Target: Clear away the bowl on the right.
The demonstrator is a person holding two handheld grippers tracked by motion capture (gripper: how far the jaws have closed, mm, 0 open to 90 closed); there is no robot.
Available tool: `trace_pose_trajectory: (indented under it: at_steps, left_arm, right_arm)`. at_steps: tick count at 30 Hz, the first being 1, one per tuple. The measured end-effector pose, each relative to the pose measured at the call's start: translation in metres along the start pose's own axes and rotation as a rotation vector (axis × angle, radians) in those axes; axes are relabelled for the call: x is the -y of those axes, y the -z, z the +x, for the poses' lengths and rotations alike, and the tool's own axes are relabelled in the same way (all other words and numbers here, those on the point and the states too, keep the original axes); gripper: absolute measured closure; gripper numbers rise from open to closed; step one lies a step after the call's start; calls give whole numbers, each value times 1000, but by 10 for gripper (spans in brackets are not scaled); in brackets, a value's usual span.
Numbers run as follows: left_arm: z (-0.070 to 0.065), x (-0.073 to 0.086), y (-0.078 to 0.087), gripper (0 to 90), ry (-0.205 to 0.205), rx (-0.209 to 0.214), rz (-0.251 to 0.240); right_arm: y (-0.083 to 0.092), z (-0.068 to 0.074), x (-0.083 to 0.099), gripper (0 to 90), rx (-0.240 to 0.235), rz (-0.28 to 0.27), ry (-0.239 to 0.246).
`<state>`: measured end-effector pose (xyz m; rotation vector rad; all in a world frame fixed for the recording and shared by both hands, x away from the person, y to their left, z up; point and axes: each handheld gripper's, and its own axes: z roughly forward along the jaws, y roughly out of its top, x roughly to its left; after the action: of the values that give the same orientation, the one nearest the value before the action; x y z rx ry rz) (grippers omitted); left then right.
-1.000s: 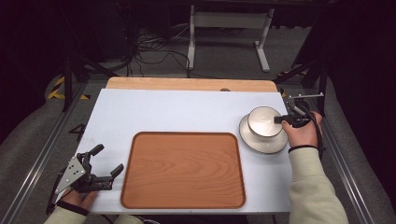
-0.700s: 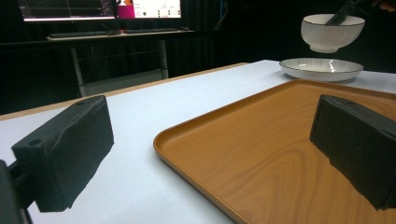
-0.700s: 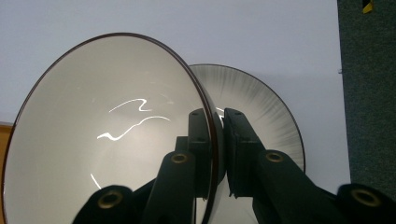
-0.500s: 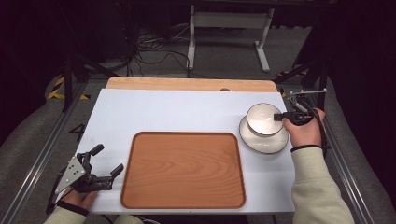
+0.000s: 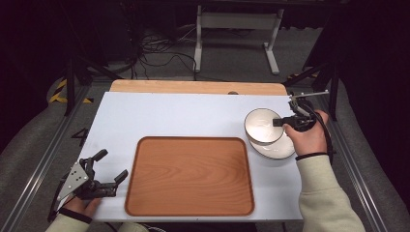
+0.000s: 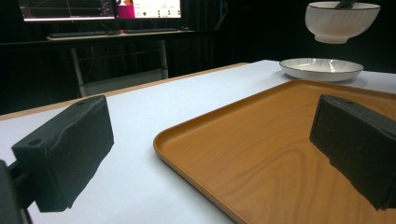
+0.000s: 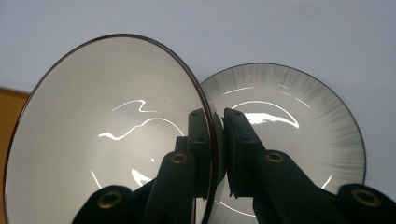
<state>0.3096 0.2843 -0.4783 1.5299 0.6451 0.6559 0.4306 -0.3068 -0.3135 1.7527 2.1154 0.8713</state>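
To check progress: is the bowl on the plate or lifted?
Lifted: the right gripper holds the bowl by its rim, above the plate.

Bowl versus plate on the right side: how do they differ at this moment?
The bowl is deep and hangs in the air, clamped by its rim in the right gripper; the plate is shallow and lies flat on the table. The bowl's outside is plain, while the plate has fine radial lines. Both are white with a dark rim.

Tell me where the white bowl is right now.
The bowl hangs above the table's far right, just left of the plate, its rim pinched by the right gripper.
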Motion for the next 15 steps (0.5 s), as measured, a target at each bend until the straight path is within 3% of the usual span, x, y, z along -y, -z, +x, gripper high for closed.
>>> trace_pose_trajectory:
  at_steps: [15]
  left_arm:
    - [0, 0, 0, 2, -1, 0, 0]
  right_arm:
    - [-5, 53, 2, 822, -101, 48, 70]
